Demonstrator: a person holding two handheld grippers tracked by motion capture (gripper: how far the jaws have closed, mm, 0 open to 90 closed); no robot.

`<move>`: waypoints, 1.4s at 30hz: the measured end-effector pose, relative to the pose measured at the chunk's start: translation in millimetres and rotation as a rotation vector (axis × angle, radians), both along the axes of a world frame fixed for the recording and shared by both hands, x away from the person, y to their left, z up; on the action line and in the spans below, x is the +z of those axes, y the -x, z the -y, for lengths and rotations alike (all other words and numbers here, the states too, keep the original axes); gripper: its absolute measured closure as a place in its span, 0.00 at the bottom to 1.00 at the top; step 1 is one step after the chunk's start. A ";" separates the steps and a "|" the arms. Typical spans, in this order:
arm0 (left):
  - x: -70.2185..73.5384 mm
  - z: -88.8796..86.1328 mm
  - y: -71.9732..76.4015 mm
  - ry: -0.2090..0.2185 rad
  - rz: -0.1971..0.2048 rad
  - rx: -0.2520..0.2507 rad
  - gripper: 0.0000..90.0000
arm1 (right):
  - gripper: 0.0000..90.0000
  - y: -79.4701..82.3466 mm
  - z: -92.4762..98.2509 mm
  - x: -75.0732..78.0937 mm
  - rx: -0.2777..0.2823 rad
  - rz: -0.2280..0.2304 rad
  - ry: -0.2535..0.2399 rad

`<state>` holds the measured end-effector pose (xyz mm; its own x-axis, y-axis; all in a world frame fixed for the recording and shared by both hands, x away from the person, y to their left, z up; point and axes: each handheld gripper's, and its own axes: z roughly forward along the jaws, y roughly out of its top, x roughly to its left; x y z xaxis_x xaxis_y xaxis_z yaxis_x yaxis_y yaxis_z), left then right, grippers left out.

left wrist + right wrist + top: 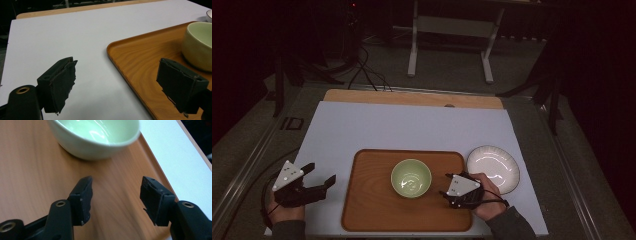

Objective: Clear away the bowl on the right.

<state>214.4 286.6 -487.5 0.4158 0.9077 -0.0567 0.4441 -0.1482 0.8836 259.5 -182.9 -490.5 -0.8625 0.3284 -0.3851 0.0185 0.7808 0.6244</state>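
Observation:
A pale green bowl (411,177) stands empty in the middle of a brown wooden tray (372,200). My right gripper (445,185) hovers over the tray's right part, just right of the bowl, its jaws wide apart with nothing between them. In the right gripper view the bowl (95,137) sits a short way ahead of the open right gripper (117,180) above the tray (30,170). My left gripper (321,172) rests left of the tray, open and empty. From the left gripper view, the left gripper (118,61) faces the tray's corner (140,65) and the bowl (200,45).
A white ridged plate (493,168) lies on the white mat (387,125) just right of the tray, close to my right hand. The mat covers a wooden tabletop (412,97). Beyond it are a dark floor, cables and a stand's legs.

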 end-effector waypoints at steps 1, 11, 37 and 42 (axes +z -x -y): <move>-0.1 0.1 -0.1 -0.001 -0.001 0.000 0.17 | 0.47 -0.9 3.3 -0.1 -0.008 0.000 -0.003; -0.3 0.6 -0.1 -0.002 -0.002 -0.001 0.17 | 0.47 -4.4 34.9 -3.6 -0.088 0.004 0.004; 0.4 -0.8 1.1 -0.004 0.003 0.003 0.17 | 0.46 -6.1 96.5 2.3 -0.237 0.014 -0.041; 0.3 -0.5 0.5 -0.006 0.001 0.001 0.17 | 0.46 -4.5 105.0 4.2 -0.255 0.016 -0.053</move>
